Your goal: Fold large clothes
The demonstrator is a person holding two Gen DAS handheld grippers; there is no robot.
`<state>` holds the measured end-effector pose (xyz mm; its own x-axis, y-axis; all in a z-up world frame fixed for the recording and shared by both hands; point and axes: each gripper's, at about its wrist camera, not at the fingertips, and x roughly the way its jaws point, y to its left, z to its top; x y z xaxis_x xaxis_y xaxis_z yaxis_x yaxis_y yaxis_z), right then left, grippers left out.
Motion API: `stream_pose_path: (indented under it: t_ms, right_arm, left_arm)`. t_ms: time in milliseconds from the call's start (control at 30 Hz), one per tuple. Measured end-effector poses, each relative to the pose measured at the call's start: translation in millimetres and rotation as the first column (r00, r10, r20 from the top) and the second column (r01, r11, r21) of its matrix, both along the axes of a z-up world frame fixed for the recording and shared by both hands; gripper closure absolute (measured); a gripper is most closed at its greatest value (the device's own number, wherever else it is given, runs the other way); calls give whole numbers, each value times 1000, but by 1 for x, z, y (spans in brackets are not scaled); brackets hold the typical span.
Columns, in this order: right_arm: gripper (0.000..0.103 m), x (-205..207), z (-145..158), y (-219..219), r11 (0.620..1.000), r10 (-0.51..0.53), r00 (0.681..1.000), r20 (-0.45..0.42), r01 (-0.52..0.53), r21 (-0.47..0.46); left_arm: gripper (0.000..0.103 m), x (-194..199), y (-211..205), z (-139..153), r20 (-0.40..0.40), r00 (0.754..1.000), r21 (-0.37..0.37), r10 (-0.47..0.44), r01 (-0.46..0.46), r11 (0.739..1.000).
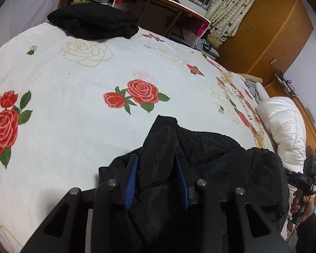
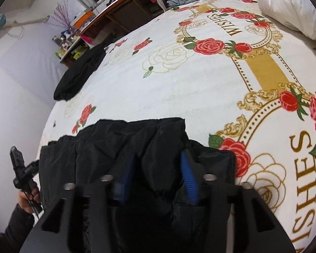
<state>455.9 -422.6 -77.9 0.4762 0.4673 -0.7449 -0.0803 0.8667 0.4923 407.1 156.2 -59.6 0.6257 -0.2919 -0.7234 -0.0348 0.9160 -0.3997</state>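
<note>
right gripper [image 2: 158, 168] pinches a fold of the black jacket [image 2: 99, 151] over the rose-print bedspread [image 2: 200, 84].

Even, bright indoor light in both views, soft shadows on the blanket [image 1: 73, 84], black jacket [image 2: 137, 147] underexposed with little detail, strong fisheye bend and dark vignette at corners, slight blur on near jaws in the right view.

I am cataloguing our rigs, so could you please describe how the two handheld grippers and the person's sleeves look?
Both the left gripper and the right gripper are matte black, with ribbed blue pads and round silver bolts. Each has a black handle, a thin black cable trailing from it. The sleeves are dark.
</note>
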Motion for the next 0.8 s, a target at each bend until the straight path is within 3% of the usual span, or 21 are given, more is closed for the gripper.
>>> stream_pose_path:
  t_ms: [33, 100, 200, 267, 333, 433, 500, 633, 800]
  right_arm:
    - [25, 0, 0, -4, 1000, -15, 1000, 11, 15, -1]
    - [24, 1, -1, -9, 999, -10, 1000, 22, 9, 34]
    - [25, 11, -12, 2, 999, 43, 997, -63, -41, 24]
    - [79, 11, -3, 13, 998, 46, 999, -1, -46, -53]
    - [85, 14, 11, 15, 996, -3, 998, 57, 8, -87]
    - [86, 31, 3, 22, 986, -39, 998, 50, 46, -158]
    - [86, 43, -15, 29, 976, -36, 999, 13, 38, -214]
    - [84, 43, -51, 43, 950, -22, 1000, -21, 15, -310]
    - [75, 41, -57, 41, 940, -45, 998, -34, 31, -339]
  left_arm:
    - [68, 0, 0, 0, 4, 1000, 7, -3, 3, 1000]
    - [69, 1, -1, -1, 8, 1000, 16, -11, 11, 1000]
    - [77, 4, -5, 1, 13, 1000, 34, -15, 15, 999]
    - [82, 8, -8, 6, 34, 999, 72, -2, 0, 997]
    - [84, 14, -12, 12, 61, 998, 115, 24, -31, 993]
    - [85, 32, -16, 8, 58, 997, 146, 52, -60, 987]
    - [84, 44, -23, -10, 32, 998, 184, 55, -60, 981]
    - [83, 46, -26, -43, 7, 996, 181, 86, -86, 980]
    - [77, 42, -26, -47, 2, 994, 189, 108, -106, 976]
